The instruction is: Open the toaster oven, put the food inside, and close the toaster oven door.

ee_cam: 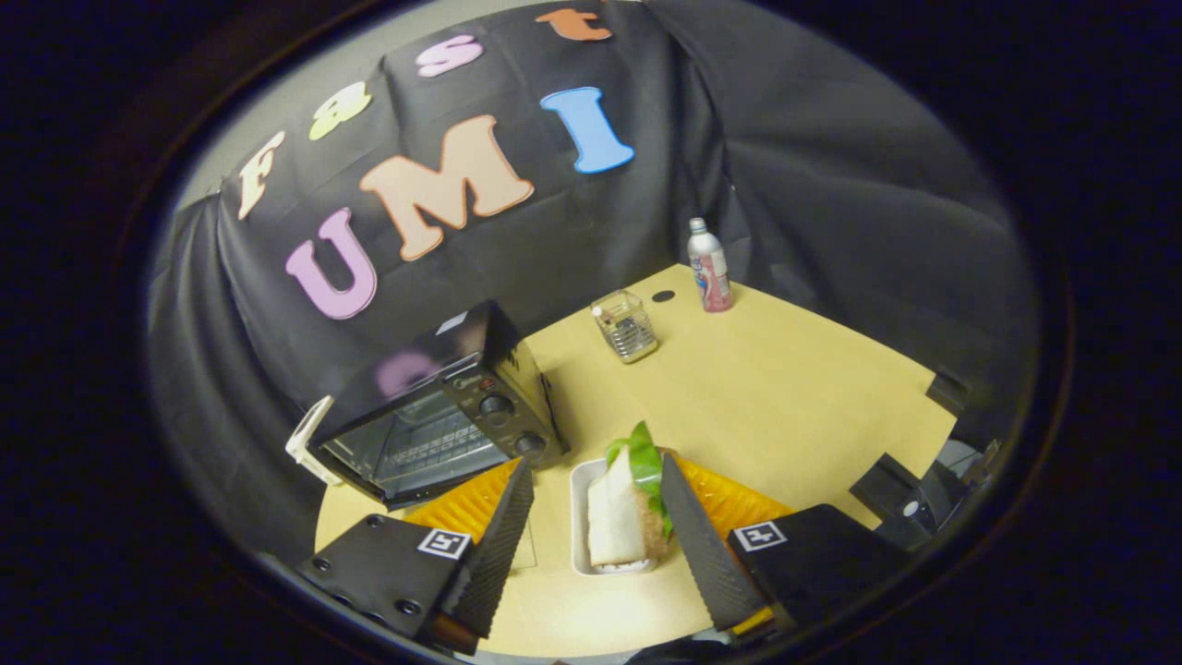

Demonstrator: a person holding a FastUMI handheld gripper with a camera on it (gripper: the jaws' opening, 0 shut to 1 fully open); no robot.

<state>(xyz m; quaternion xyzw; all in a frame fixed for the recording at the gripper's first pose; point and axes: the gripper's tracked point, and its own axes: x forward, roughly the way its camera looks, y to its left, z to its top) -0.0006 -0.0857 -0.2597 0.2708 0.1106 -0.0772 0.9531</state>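
Glossy black toaster oven point(443, 406) on a smooth, matt, wood-look table point(785, 388); clear glass jar point(626, 325).

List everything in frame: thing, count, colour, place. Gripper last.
toaster oven: 1, black, glass door shut, on the table ahead of the left finger, against the cloth wall
sandwich: 1, white bread with green leaf, standing in the tray between the fingers
tray: 1, white, on the table between the fingers
glass holder: 1, clear, beyond the sandwich, mid-table
bottle: 1, white with pink label, upright at the table's far corner
table: 1, light wood
gripper: 1, fingers open either side of the sandwich; the right finger looks close to it, contact unclear
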